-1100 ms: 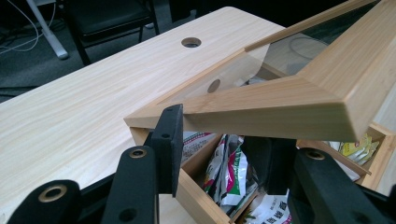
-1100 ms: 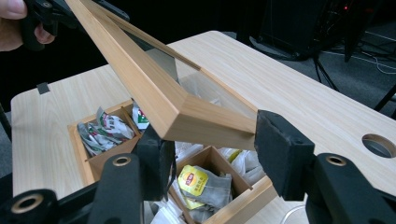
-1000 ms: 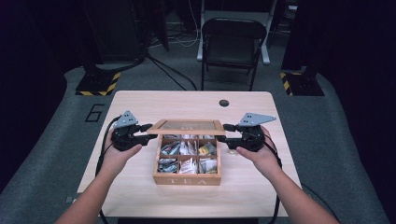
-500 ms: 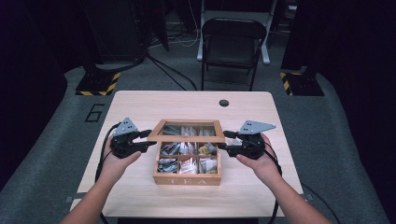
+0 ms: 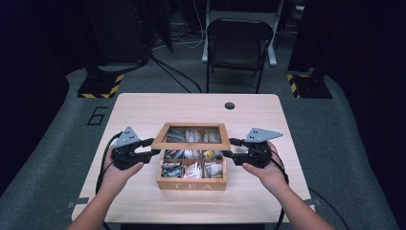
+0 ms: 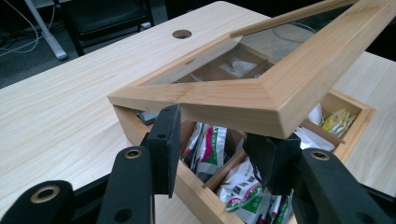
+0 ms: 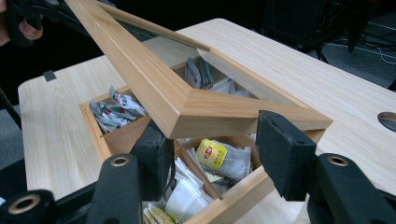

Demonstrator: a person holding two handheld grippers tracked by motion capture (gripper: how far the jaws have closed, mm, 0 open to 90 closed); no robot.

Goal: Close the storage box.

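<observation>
A wooden tea box (image 5: 191,184) marked TEA stands mid-table, with tea bags (image 5: 191,168) in its compartments. Its glass-paned lid (image 5: 191,146) is hinged at the back and hangs half raised. My left gripper (image 5: 152,149) is at the lid's front left corner. In the left gripper view the lid (image 6: 233,100) lies over the gap between the pads of this gripper (image 6: 219,140), whose jaws have just been opening and stand apart. My right gripper (image 5: 229,148) is at the front right corner, open. There the lid (image 7: 187,112) rests above its pads (image 7: 285,154) and a yellow tea bag (image 7: 210,153).
The light wooden table (image 5: 143,110) has a round cable hole (image 5: 230,105) near its far edge. A black folding chair (image 5: 237,38) stands behind the table. Yellow-and-black striped stand bases (image 5: 98,88) sit on the grey floor at both far corners.
The lid's front edge has come down and toward me, now covering more of the box. Both hands have drawn slightly nearer with it.
</observation>
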